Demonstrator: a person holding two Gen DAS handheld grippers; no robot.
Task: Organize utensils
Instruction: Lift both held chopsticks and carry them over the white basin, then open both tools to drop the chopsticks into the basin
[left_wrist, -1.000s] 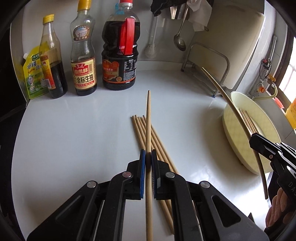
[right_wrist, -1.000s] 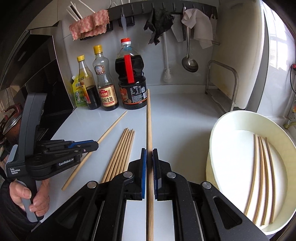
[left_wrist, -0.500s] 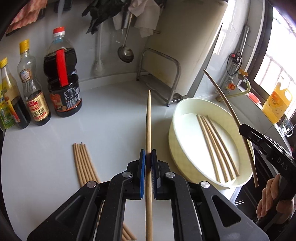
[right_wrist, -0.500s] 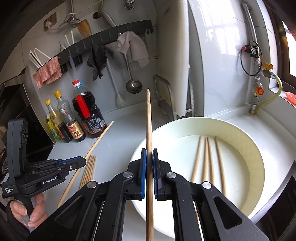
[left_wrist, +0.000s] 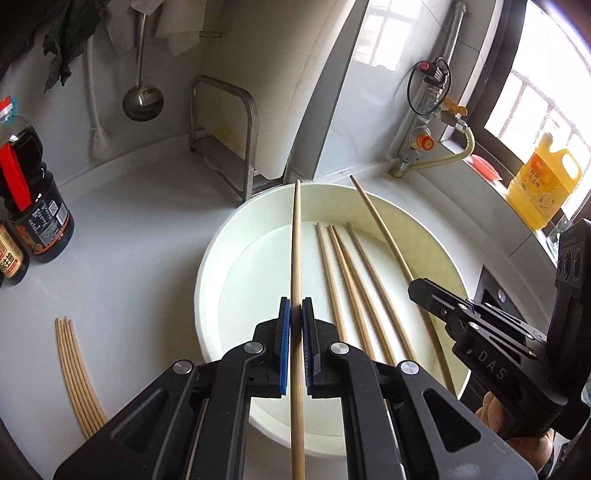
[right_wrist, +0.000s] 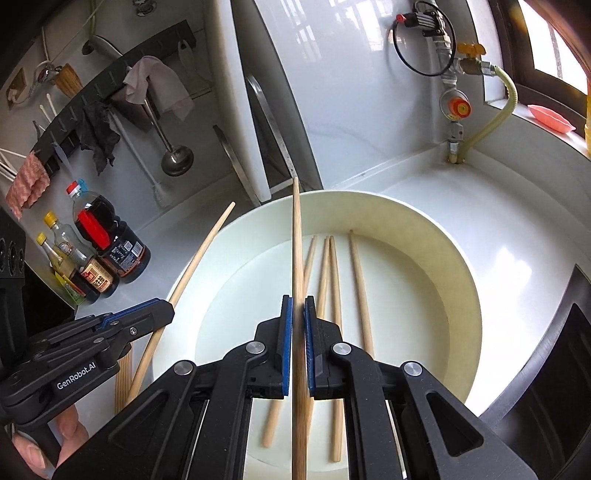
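1. The left gripper is clenched on a single chopstick, its blue pads pressed to the shaft partway along; the stick juts forward over the basin, its tip reaching the far rim.

2. The right gripper likewise grips a second chopstick, held above the basin's middle and pointing at the far rim.

3. Seen from the left wrist camera, the right-hand tool sits over the basin's right edge; from the right wrist camera, the left-hand tool hangs by the basin's left edge.

4. The cream basin already holds loose chopsticks lying flat on its floor, roughly side by side and pointing toward the far rim.

5. On the white counter, left of the basin, a bundle of chopsticks waits untouched.

6. Beyond the basin's far left stand sauce bottles; a ladle hangs on the wall behind.

7. By the look of it, the step in hand is delivery: both sticks are carried over the basin but not yet let go.

8. The next move likely calls for lowering each stick close to the basin floor, lining it up with those already there, then opening the jaws gently so nothing bounces out or crosses over.
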